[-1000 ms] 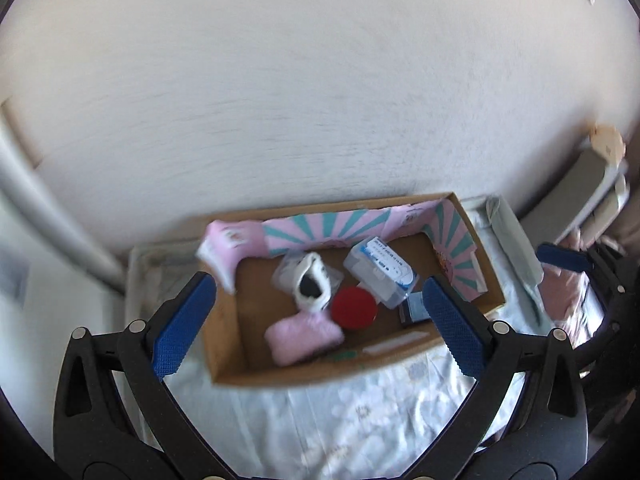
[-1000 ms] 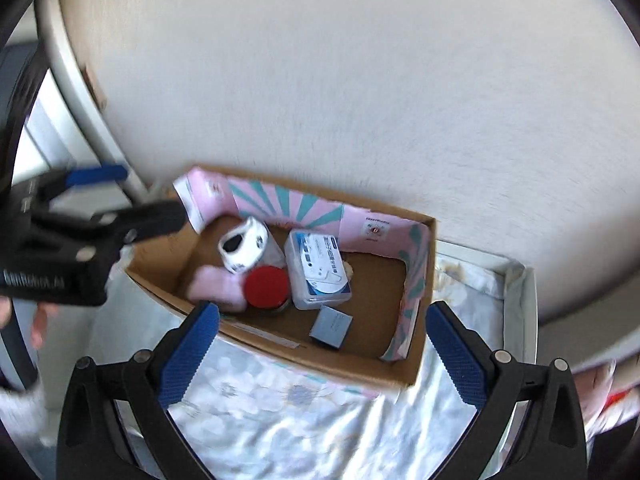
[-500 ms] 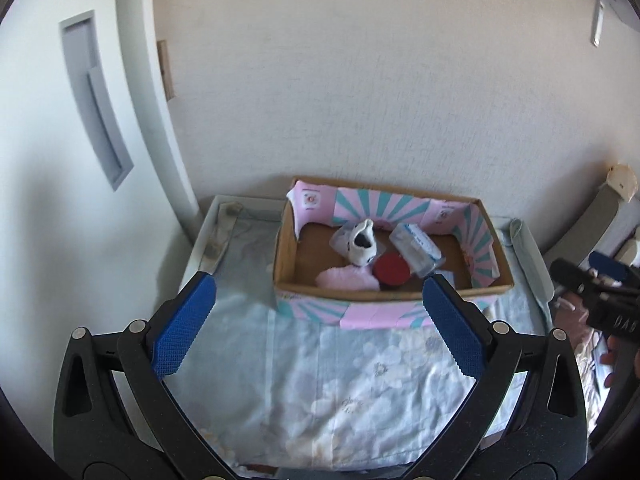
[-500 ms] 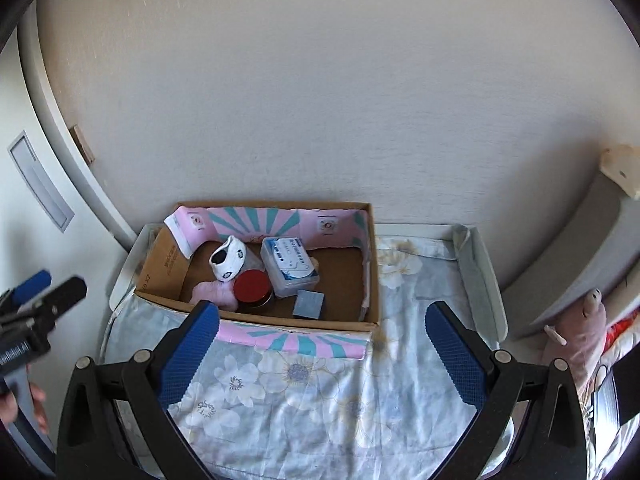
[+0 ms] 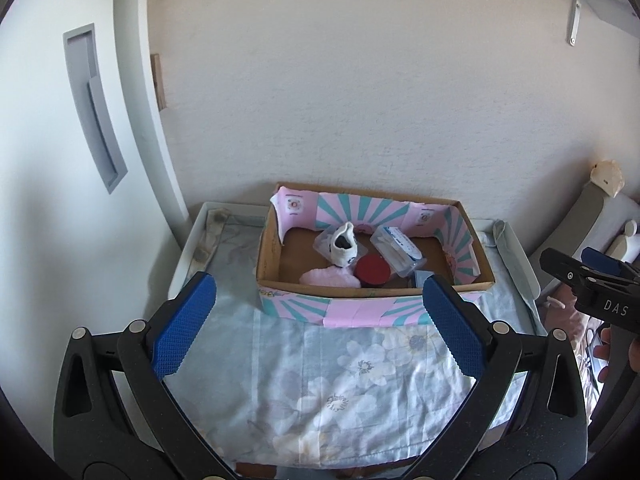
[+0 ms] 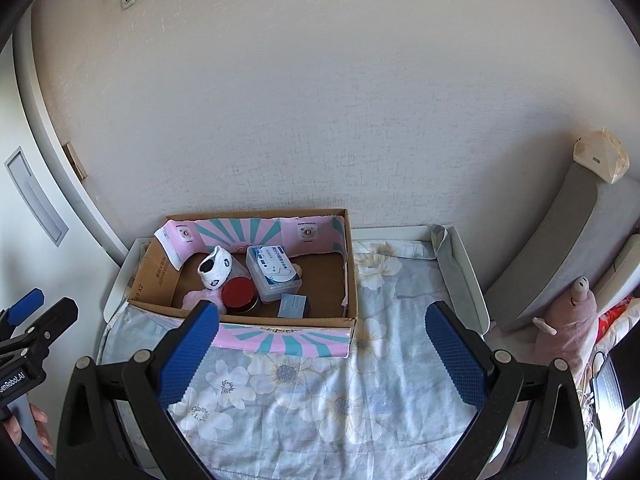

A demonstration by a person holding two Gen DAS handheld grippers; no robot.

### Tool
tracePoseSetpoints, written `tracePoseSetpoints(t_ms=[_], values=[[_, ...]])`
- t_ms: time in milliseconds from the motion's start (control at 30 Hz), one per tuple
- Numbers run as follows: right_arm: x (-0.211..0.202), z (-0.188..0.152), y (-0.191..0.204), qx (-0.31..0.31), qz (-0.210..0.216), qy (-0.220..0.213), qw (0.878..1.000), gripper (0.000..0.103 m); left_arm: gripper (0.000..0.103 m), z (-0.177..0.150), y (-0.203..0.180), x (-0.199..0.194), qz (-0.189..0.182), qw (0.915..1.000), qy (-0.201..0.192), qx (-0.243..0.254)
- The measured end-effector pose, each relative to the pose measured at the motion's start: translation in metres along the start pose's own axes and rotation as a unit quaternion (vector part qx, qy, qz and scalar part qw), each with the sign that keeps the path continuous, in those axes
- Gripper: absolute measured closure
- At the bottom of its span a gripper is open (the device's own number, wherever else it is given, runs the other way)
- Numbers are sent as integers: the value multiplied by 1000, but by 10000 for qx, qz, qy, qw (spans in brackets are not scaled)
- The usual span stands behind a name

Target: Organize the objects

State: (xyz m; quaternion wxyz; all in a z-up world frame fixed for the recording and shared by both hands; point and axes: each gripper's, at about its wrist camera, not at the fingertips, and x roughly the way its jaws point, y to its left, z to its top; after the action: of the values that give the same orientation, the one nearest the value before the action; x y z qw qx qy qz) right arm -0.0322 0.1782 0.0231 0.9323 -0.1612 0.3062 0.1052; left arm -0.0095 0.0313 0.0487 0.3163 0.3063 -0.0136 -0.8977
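Observation:
A cardboard box (image 5: 268, 256) (image 6: 156, 276) lined with pink and teal paper stands at the back of a small table against the wall. Inside lie a white baby shoe (image 5: 343, 245) (image 6: 216, 267), a red-lidded jar (image 5: 372, 269) (image 6: 239, 293), a clear plastic case (image 5: 398, 247) (image 6: 274, 270), a pink knit piece (image 5: 330, 278) (image 6: 194, 300) and a small grey card (image 6: 293, 306). My left gripper (image 5: 318, 324) is open and empty, well back from the box. My right gripper (image 6: 322, 354) is open and empty, over the cloth in front of the box.
A floral cloth (image 5: 340, 376) (image 6: 400, 360) covers the white-rimmed table (image 6: 464, 264). A white cabinet door with a grey recessed handle (image 5: 94, 108) stands at left. A grey cushion (image 6: 560, 248) and a pink plush toy (image 6: 568, 316) are at right.
Both grippers have pulled back and up from the box, which now looks smaller and farther. Both stay open and empty. The box contents have not moved.

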Motion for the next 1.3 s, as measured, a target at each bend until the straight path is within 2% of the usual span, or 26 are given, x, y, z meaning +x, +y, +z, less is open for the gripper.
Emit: tracePoseSetpoints(t_ms=[1300], values=[[3,5,3,-72,8,126,9999,0,0,1,2,2,-92,9999,26,38]])
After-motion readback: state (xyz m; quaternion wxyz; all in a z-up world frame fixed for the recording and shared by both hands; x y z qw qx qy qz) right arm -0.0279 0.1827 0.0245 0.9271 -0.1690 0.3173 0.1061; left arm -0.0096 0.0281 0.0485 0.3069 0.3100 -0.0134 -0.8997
